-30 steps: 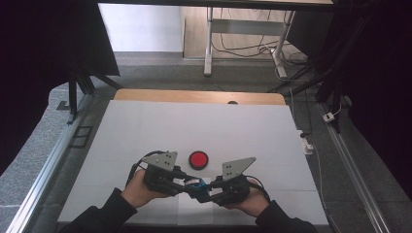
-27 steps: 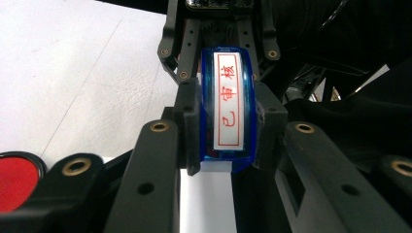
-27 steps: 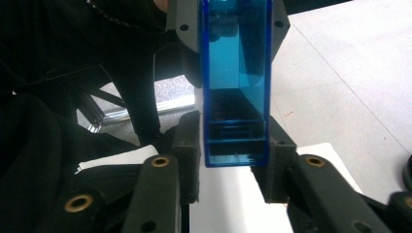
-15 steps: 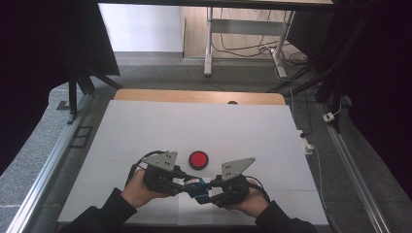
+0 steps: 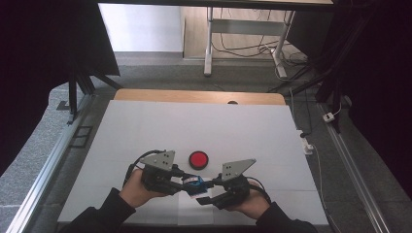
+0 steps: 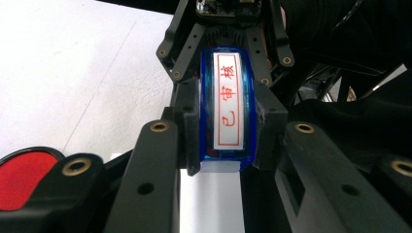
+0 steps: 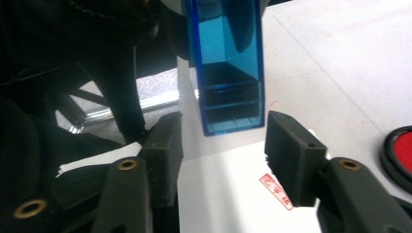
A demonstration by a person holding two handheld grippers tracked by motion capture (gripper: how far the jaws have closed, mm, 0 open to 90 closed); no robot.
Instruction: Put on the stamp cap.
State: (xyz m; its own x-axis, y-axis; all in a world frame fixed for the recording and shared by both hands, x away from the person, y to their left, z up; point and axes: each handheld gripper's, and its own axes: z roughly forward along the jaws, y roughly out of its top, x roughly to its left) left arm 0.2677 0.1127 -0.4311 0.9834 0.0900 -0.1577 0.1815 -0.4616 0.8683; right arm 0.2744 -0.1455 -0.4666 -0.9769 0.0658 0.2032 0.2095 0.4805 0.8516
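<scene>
Little has moved over the last second: both hands sit at the same near-middle spot of the bench [image 5: 145, 126], with only the right tongs [image 5: 206, 191] shifted a touch. The left tongs [image 6: 228, 131] are clamped on a blue stamp [image 6: 227, 109], one pad on each of its long sides. In the left gripper view the stamp's white label with red characters in a red frame faces the camera, and the right tongs stand just behind the stamp's far end.

In the right gripper view, the right tongs [image 7: 221, 150] are spread apart, with the stamp's clear blue body [image 7: 228, 73] hanging above and between the pads without touching them. Below it, on the white sheet, is a small red printed mark [image 7: 275, 190] close to the right-hand pad.

From the high view, the stamp [image 5: 193, 183] is held between the two hands, just above the white-covered bench near its front edge. A round red ink pad [image 5: 198, 158] in a black rim lies on the bench just beyond the stamp, apart from both tongs. Bare wood shows along the bench's far edge, and cables lie on the floor past it.
</scene>
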